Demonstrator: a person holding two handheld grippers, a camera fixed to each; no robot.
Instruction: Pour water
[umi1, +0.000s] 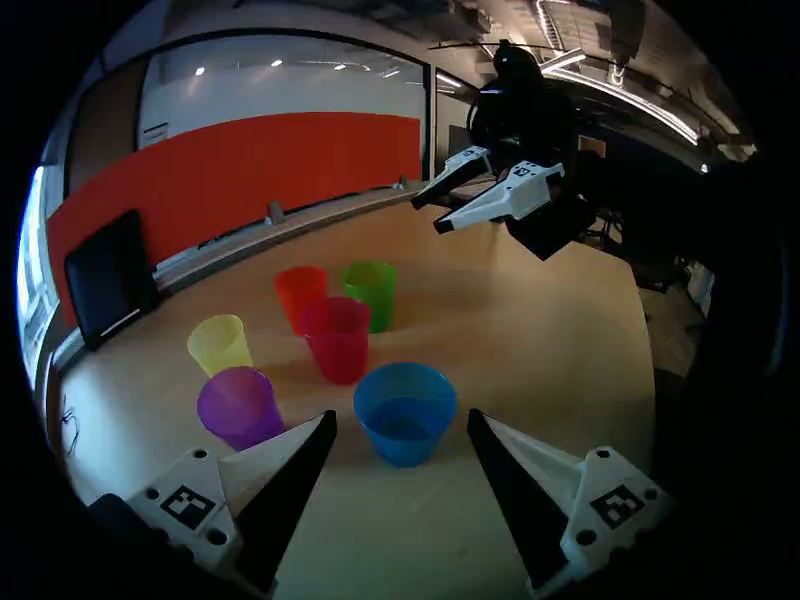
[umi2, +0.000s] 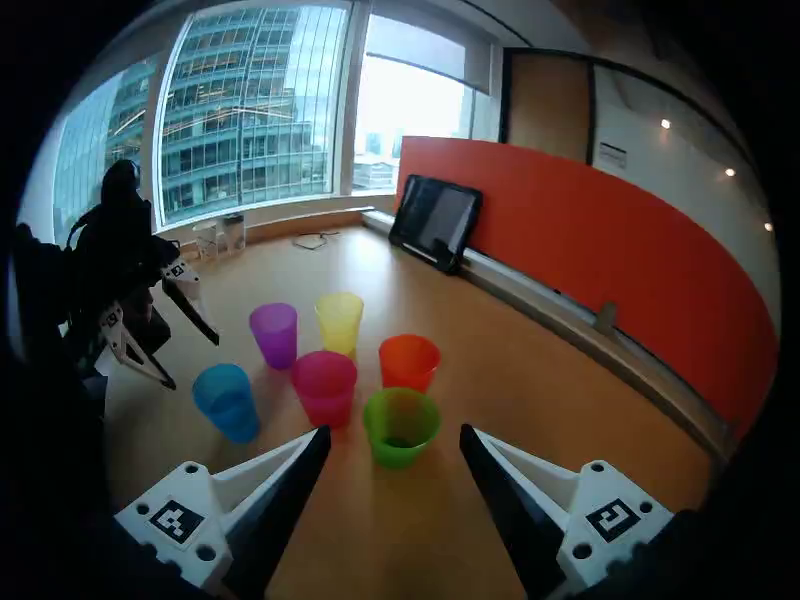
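Deliberately, I held my left gripper (umi1: 401, 414) spread wide toward the blue cup (umi1: 405, 432), the right gripper (umi2: 395, 430) likewise agape facing the green cup (umi2: 400, 412), ready to grasp.

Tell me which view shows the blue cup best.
The left gripper view: the blue cup sits close and centred, its inside visible. The right gripper view shows it smaller, off to the left.

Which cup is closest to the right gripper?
The green cup, directly ahead between the right gripper's open fingers; the other five cups stand farther back.
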